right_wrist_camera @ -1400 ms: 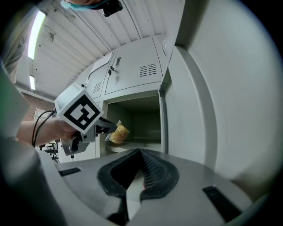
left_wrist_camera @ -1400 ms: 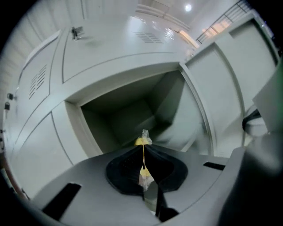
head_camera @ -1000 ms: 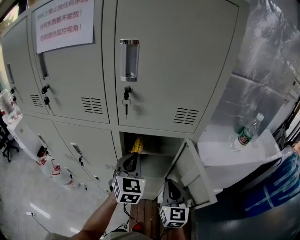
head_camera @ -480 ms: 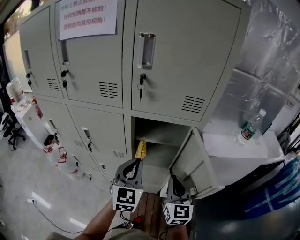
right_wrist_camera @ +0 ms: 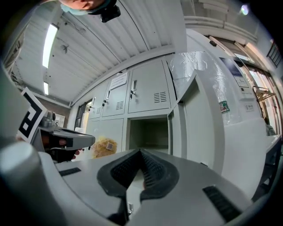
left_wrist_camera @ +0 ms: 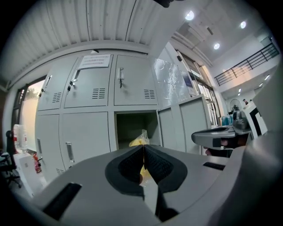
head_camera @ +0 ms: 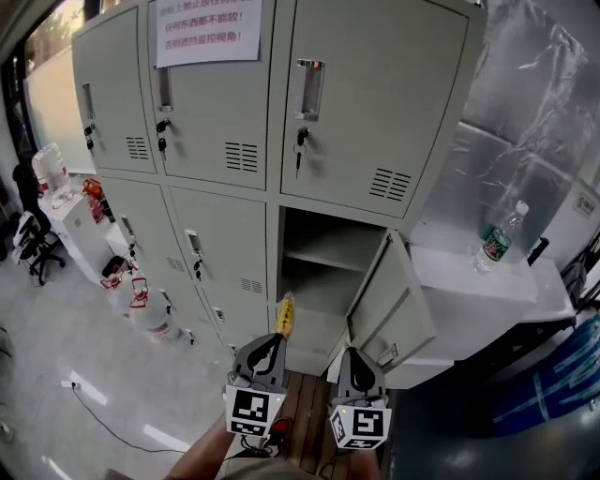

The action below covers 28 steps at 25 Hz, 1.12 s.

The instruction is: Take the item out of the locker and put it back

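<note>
The item is a small clear bag of yellow contents [head_camera: 285,314] [left_wrist_camera: 139,140]. My left gripper [head_camera: 279,336] [left_wrist_camera: 143,146] is shut on the bag's edge and holds it in the air in front of the open locker compartment [head_camera: 323,272] [left_wrist_camera: 132,126]. The bag is outside the compartment, which looks empty. The locker door [head_camera: 389,305] stands swung out to the right. My right gripper [head_camera: 353,354] [right_wrist_camera: 140,151] is beside the left one, its jaws closed with nothing between them. In the right gripper view the bag [right_wrist_camera: 105,146] hangs at the left, before the compartment [right_wrist_camera: 148,132].
Grey lockers fill the wall, with keys in some locks [head_camera: 300,150] and a paper notice [head_camera: 208,28] on top. A water bottle [head_camera: 497,239] stands on a white ledge [head_camera: 469,281] at the right. Red-and-white items [head_camera: 141,295] sit on the floor at the left.
Both grippers have drawn back from the locker. The yellow bag, at the compartment's mouth a second ago, now hangs outside it in the left gripper.
</note>
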Tool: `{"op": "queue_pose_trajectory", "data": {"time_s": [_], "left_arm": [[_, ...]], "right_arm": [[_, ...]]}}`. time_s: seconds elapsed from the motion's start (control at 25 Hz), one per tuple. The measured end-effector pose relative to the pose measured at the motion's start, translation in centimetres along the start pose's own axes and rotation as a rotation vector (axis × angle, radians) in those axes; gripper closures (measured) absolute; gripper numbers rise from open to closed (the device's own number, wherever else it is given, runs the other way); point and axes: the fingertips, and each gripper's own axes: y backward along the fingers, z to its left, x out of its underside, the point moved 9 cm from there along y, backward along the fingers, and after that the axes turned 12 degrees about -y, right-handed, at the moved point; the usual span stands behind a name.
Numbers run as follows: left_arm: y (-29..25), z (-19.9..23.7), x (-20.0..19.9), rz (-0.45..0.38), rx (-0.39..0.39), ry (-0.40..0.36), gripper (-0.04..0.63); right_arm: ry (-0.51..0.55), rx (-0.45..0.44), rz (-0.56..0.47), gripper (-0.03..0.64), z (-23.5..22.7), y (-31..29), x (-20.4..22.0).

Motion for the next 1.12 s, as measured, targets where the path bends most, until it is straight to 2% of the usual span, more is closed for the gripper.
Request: {"op": "queue_pose_trajectory", "data": {"time_s": [0.52, 1.12], "left_arm": [[7.2, -4.5, 4.0, 0.076, 0.008, 0.055, 0.569], [8.1, -5.2, 4.1, 0.07, -0.007, 0.044, 0.569]], "right_arm": [[-0.01, -0.027, 0.032, 0.6, 1.0, 5.4, 1.8], [-0.025, -0.026, 0.034, 0.6, 0.8, 6.2, 2.3]]}}
